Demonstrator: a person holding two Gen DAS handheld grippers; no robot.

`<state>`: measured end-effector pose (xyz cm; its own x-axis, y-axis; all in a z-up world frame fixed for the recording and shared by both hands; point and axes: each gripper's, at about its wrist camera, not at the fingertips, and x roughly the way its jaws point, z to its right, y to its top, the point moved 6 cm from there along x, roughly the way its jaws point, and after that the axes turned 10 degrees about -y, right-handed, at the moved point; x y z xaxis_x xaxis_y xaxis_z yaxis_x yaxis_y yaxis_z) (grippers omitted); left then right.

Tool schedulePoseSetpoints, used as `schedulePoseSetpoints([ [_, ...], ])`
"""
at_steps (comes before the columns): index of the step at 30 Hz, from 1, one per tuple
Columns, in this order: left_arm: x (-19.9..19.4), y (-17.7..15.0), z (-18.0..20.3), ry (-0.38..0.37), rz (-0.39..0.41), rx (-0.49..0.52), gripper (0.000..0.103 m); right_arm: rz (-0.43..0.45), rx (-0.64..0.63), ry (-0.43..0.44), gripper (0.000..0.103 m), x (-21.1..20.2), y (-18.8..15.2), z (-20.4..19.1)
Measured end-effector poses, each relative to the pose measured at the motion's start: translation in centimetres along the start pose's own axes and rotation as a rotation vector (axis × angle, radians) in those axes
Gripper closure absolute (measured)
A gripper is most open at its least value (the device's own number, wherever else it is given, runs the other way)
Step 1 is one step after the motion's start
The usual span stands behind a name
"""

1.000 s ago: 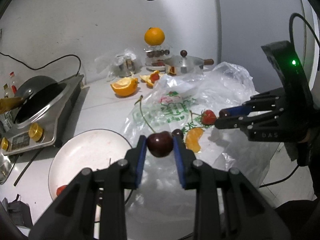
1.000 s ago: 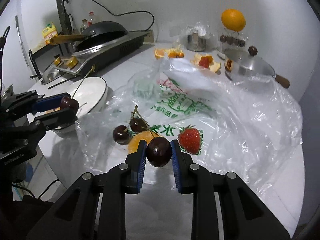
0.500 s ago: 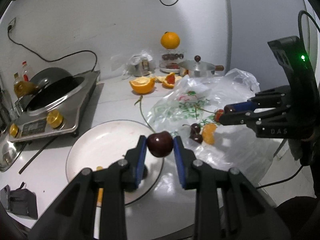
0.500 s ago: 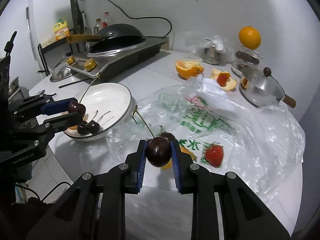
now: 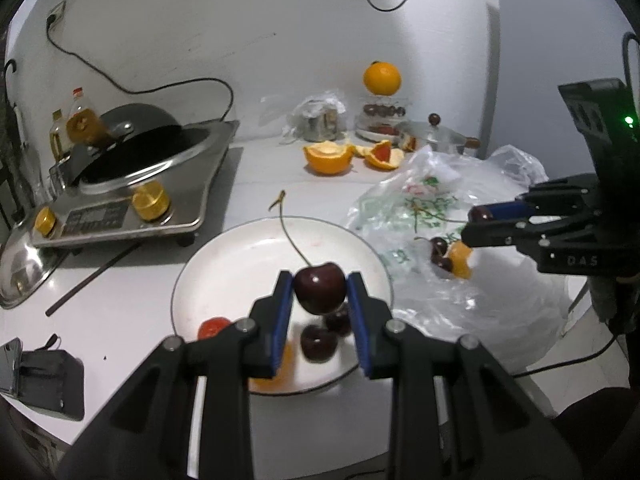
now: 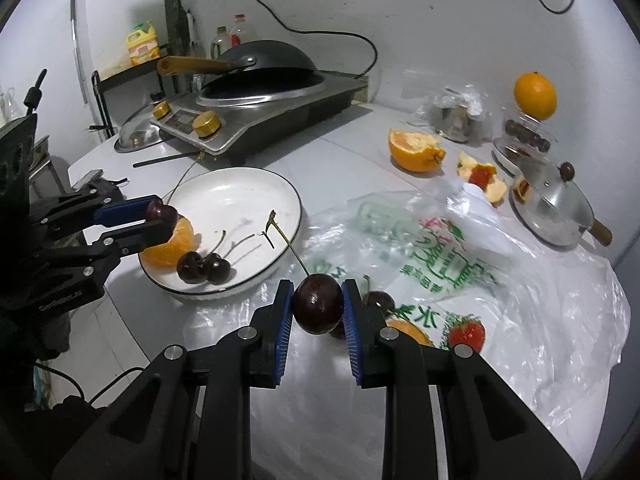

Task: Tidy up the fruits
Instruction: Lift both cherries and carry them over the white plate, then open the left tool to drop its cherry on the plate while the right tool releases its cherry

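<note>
My left gripper (image 5: 320,294) is shut on a dark stemmed cherry (image 5: 320,286), held above the white plate (image 5: 224,264). The plate holds two cherries (image 6: 204,266), an orange segment (image 6: 172,246) and a red piece (image 5: 214,327). My right gripper (image 6: 317,304) is shut on another dark cherry (image 6: 318,302) over the plastic bag (image 6: 520,312), just right of the plate. From the right wrist view the left gripper (image 6: 160,218) hangs over the plate's left edge. On the bag lie a strawberry (image 6: 466,332), an orange segment (image 6: 408,330) and more cherries (image 6: 378,300).
An induction cooker with a black wok (image 6: 260,80) stands behind the plate, a steel lid (image 5: 20,268) at its left. Orange peels (image 6: 416,152), a small steel pot (image 6: 552,208), a whole orange (image 6: 535,95) on a jar, and a dark pouch (image 5: 48,376) lie around.
Both grippers have travelled left with their cherries. The left one went from over the bag to above the plate; the right one came closer to the plate's edge.
</note>
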<state>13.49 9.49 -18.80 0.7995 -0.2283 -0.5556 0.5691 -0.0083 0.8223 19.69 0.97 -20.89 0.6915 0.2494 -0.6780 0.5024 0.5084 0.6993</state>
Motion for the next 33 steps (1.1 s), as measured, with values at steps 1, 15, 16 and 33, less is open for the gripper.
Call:
schedulePoseSetpoints([
  [1,0.1,0.0,-0.2,0.001,0.000,-0.005,0.075,0.000,-0.002,0.002,0.077,0.1,0.1,-0.1],
  [15,2.6,-0.3,-2.4,-0.001,-0.029,-0.023,0.075,0.001,-0.035,0.033,0.077,1.8,1.7,-1.7],
  [16,2.9,-0.2,-2.5,-0.003,-0.032,-0.022,0.075,0.001,-0.035,0.034,0.077,1.8,1.7,-1.7],
  [33,6.0,-0.2,-2.7,-0.033,-0.085,-0.018,0.066,0.003,-0.043,0.051,0.077,3.1,2.7,-2.2],
])
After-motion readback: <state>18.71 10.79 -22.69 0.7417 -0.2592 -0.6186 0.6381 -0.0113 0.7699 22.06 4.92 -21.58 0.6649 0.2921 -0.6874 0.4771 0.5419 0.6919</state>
